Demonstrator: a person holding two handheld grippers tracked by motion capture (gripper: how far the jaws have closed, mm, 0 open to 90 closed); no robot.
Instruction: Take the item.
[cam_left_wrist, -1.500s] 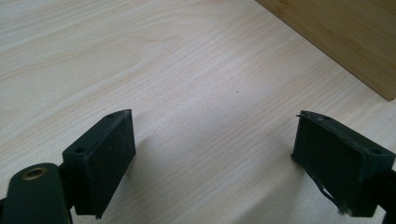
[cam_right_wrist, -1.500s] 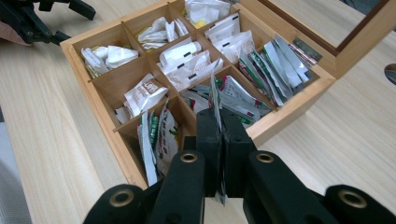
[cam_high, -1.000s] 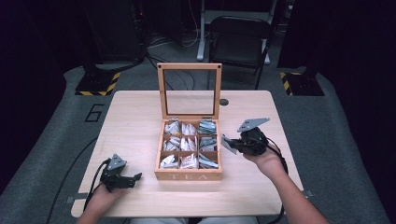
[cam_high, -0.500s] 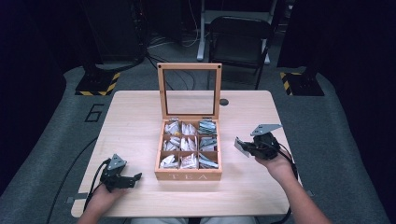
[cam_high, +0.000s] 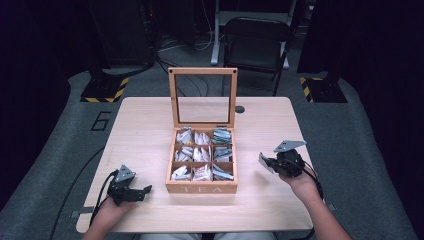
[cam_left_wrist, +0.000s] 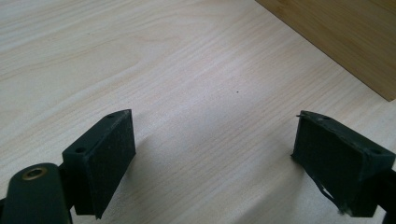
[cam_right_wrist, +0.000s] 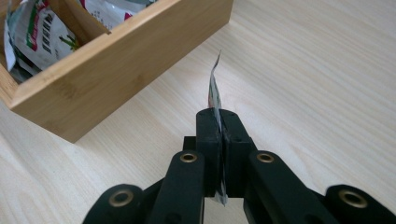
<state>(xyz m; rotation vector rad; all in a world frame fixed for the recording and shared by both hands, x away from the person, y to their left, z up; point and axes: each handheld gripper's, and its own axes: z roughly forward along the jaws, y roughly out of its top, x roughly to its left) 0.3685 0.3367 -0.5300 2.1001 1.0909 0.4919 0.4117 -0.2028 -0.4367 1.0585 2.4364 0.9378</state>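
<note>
A wooden tea box (cam_high: 202, 188) stands open at the table's middle, its glass lid (cam_high: 202, 96) upright, its compartments packed with tea sachets (cam_high: 194, 154). My right gripper (cam_high: 272, 163) hovers to the right of the box, shut on a flat tea sachet (cam_high: 265, 163). In the right gripper view the sachet (cam_right_wrist: 214, 88) sticks up edge-on between the closed jaws (cam_right_wrist: 220, 122), with the box's corner (cam_right_wrist: 107, 70) just ahead on the left. My left gripper (cam_high: 142, 192) rests low on the table, left of the box, open and empty (cam_left_wrist: 212, 149).
The light wooden table (cam_high: 140, 125) has bare room on both sides of the box. A small dark disc (cam_high: 239, 109) lies behind the lid. A black chair (cam_high: 255, 45) and equipment stands sit beyond the far edge. Cables trail off the near left corner.
My right gripper has carried the sachet away from the box, moving right and down toward the near edge. The left gripper has stayed where it was.
</note>
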